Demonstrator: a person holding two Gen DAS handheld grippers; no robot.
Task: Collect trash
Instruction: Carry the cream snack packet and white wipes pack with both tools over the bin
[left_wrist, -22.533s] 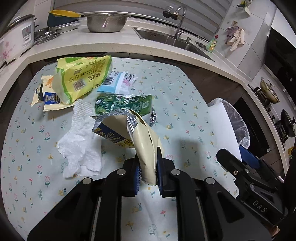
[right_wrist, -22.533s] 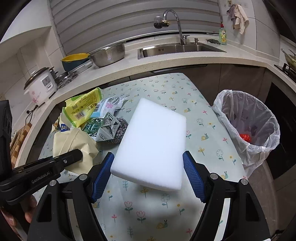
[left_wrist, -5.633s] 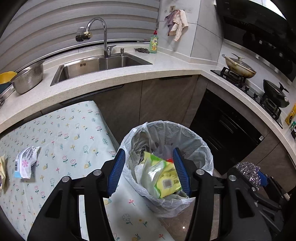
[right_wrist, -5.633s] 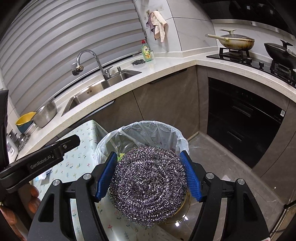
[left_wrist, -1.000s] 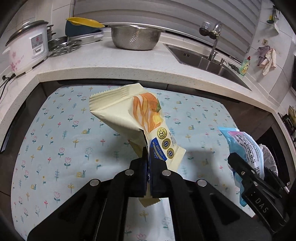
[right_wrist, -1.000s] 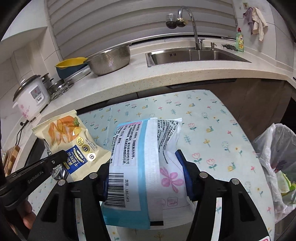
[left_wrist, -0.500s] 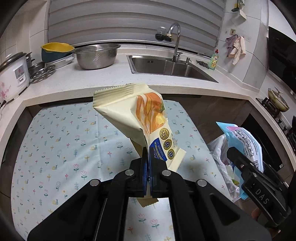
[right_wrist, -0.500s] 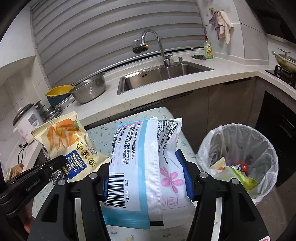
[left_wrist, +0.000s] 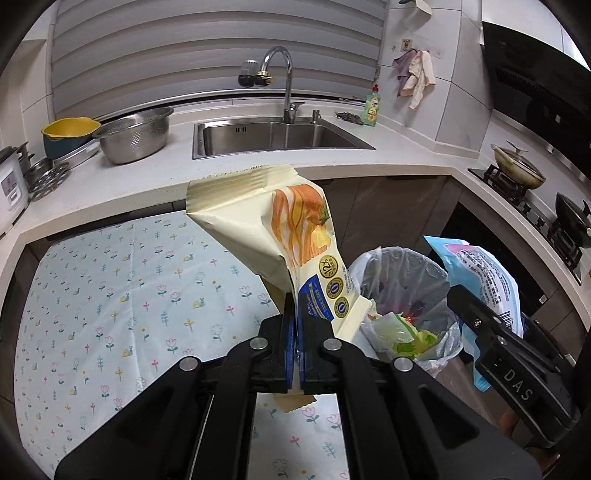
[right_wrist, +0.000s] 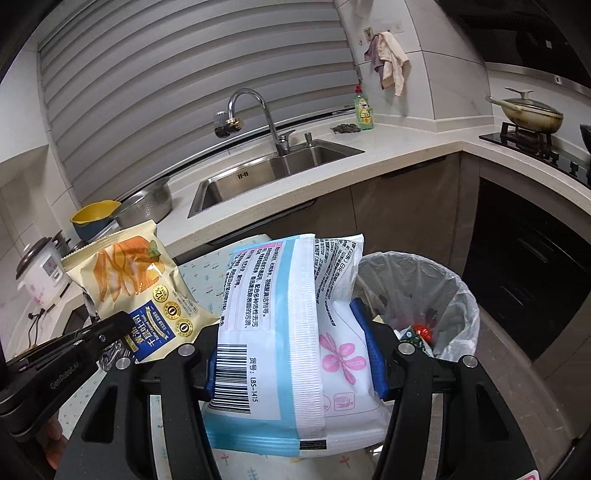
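My left gripper (left_wrist: 296, 314) is shut on the lower edge of a cream snack bag (left_wrist: 266, 229) printed with orange slices and a blue label; the bag stands up above the table's right edge. The same snack bag (right_wrist: 125, 280) shows at the left of the right wrist view. My right gripper (right_wrist: 291, 347) is shut on a puffy white and light-blue package (right_wrist: 280, 332) with a barcode and a pink flower. That package (left_wrist: 480, 273) hangs beside the bin. The trash bin (left_wrist: 436, 273), lined with a clear bag, holds several wrappers; in the right wrist view the bin (right_wrist: 454, 295) lies just right of the package.
A floral tablecloth (left_wrist: 110, 295) covers the table at the left. Behind run the white counter (left_wrist: 406, 158), steel sink (left_wrist: 273, 136) with tap, a colander (left_wrist: 135, 136) and yellow bowl (left_wrist: 70, 129). A stove with pans (left_wrist: 521, 173) sits at the right, dark cabinets below.
Both grippers swung right from over the table toward the bin, each keeping its bag. The bin has come nearer and now sits right behind the bags.
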